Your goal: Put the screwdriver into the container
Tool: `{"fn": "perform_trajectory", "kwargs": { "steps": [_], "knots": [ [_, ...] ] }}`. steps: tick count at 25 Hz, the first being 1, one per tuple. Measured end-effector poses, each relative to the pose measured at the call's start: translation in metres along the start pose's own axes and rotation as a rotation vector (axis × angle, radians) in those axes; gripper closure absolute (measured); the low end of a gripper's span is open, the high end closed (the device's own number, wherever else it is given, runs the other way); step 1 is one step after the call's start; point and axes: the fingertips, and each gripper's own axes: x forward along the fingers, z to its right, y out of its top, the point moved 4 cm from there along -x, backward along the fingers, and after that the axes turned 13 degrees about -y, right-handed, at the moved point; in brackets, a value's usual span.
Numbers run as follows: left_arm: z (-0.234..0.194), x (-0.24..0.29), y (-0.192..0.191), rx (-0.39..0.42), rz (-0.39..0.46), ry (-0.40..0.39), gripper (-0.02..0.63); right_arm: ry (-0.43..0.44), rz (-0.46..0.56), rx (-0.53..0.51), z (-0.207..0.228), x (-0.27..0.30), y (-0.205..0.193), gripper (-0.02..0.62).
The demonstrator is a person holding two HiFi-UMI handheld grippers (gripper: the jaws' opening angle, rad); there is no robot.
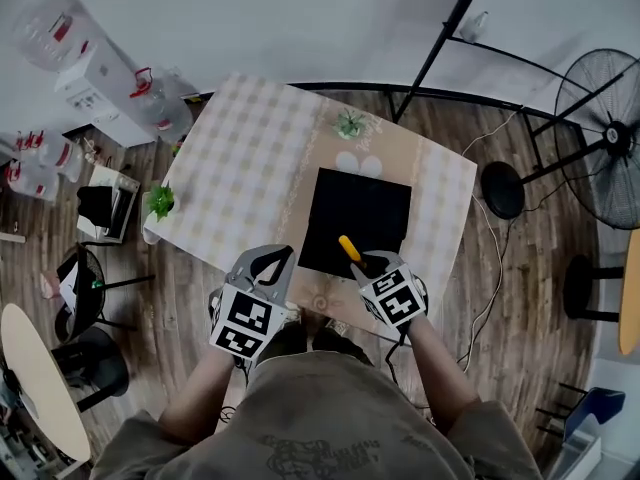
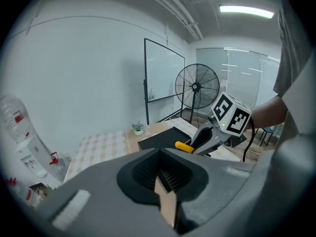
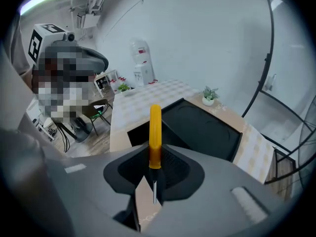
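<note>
Right gripper (image 3: 154,179): clenched on the screwdriver (image 3: 155,132), with the jaws pinching it where the yellow handle meets the metal shaft
Screwdriver: lies in line with the jaws, its handle sticking out forward and its thin shaft pointing back between them; in the head view the handle end is over the near edge of the container (image 1: 355,218)
Contact: whether the handle touches the container cannot be told; in the left gripper view it looks raised just above the rim
Container: black, shallow, square tray lying flat on the table (image 1: 250,148)
Left gripper (image 1: 272,258): jaws pressed together with nothing between them, held just beside the container's near left corner and apart from it
Table: light checked cloth spreads left of the container, with a narrower checked strip to its right
Plant (image 1: 349,123): small and potted, just beyond the container's far edge, on the table
Fan (image 1: 605,138): stands on the wooden floor well to the right of the container
Water dispenser (image 1: 100,83): white, well to the left of the container, past the table's far left corner
Arms: both bare forearms reach in from the container's near side, one behind each gripper
</note>
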Motion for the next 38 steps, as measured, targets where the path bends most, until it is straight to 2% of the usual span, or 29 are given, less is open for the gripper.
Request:
{"fn": "perform_trajectory", "kwargs": {
  "steps": [9, 17, 31, 38],
  "knots": [
    [-0.013, 0.012, -0.040, -0.094, -0.062, -0.001, 0.606, 0.038, -0.124, -0.082, -0.013, 0.054, -0.021, 0.495],
    [-0.019, 0.013, -0.064, -0.154, -0.087, 0.004, 0.606, 0.042, -0.183, -0.075, -0.014, 0.089, -0.034, 0.494],
    [-0.020, 0.005, -0.074, -0.187, -0.094, 0.024, 0.606, -0.012, -0.175, 0.009, -0.009, 0.105, -0.041, 0.474],
    [-0.019, -0.004, -0.055, -0.146, -0.068, 0.035, 0.606, -0.031, -0.080, 0.081, 0.002, 0.069, -0.017, 0.499]
  ]
}}
